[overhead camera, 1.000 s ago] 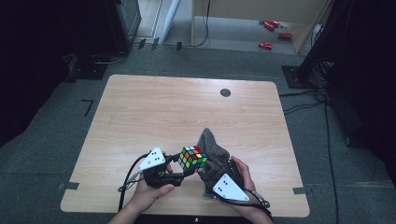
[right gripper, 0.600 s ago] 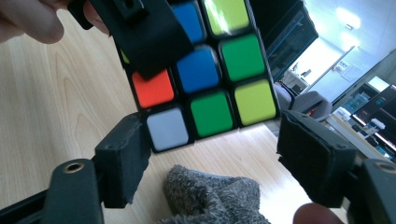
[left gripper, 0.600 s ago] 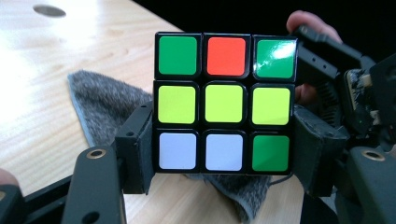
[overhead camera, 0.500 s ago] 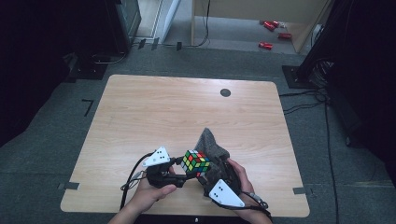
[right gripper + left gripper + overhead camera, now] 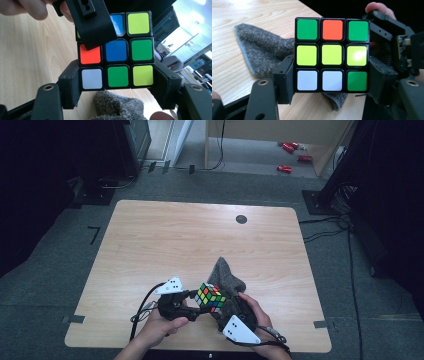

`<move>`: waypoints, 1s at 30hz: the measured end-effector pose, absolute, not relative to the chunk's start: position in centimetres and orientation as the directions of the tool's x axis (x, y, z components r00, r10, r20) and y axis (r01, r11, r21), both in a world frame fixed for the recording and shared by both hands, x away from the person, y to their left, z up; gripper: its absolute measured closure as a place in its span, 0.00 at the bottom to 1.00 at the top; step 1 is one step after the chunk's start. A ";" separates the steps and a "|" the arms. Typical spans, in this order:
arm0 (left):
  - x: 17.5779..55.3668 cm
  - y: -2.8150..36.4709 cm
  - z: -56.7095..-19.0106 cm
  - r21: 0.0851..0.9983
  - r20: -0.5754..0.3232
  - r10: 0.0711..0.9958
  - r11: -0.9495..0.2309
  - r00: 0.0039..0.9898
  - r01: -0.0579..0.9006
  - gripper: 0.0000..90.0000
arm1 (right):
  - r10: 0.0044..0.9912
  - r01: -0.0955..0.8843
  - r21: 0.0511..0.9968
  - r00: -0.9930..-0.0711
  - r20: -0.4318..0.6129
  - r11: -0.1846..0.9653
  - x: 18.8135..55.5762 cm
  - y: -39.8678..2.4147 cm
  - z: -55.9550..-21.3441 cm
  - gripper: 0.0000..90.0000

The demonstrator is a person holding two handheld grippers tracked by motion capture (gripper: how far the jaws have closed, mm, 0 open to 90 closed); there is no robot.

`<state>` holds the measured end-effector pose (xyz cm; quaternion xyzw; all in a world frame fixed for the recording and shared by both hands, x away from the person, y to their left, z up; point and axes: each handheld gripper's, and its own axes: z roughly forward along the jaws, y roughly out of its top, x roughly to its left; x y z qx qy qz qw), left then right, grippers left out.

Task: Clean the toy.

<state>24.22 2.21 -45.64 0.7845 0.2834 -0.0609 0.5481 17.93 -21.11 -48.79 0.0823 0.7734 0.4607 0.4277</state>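
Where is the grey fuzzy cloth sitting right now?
In the high view the grey fuzzy cloth lies on the light wooden table near its front edge, just behind the multicoloured puzzle cube held between the two grippers.

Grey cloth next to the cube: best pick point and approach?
Take the grey cloth at its raised peak, the far tip pointing away from the person. Come from above with the jaws straddling the fold: it stands up off the table there, while the near edge lies under the cube and both tools.
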 end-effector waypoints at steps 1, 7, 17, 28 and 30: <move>24.3 2.3 -45.6 0.829 -0.408 0.367 -0.234 0.836 0.507 0.38 | 0.522 -0.263 0.791 -0.631 -0.574 0.553 17.9 -21.2 -48.7 0.39; 23.5 3.7 -45.1 0.924 -0.261 0.287 -0.201 0.922 0.324 0.30 | 0.531 -0.226 0.840 -0.687 -0.497 0.494 18.1 -22.1 -48.1 0.39; 23.4 5.9 -45.9 0.972 -0.025 0.278 -0.218 0.960 0.088 0.38 | 0.503 -0.153 0.892 -0.780 -0.373 0.425 18.2 -23.5 -47.7 0.39; 22.8 5.1 -46.0 0.941 0.013 0.183 -0.336 0.983 0.050 0.21 | 0.404 -0.094 0.925 -0.880 -0.250 0.368 18.2 -23.7 -47.4 0.39; 22.7 5.1 -46.1 0.942 0.027 0.168 -0.334 0.985 0.032 0.23 | 0.380 -0.087 0.925 -0.894 -0.237 0.371 18.2 -23.6 -47.5 0.39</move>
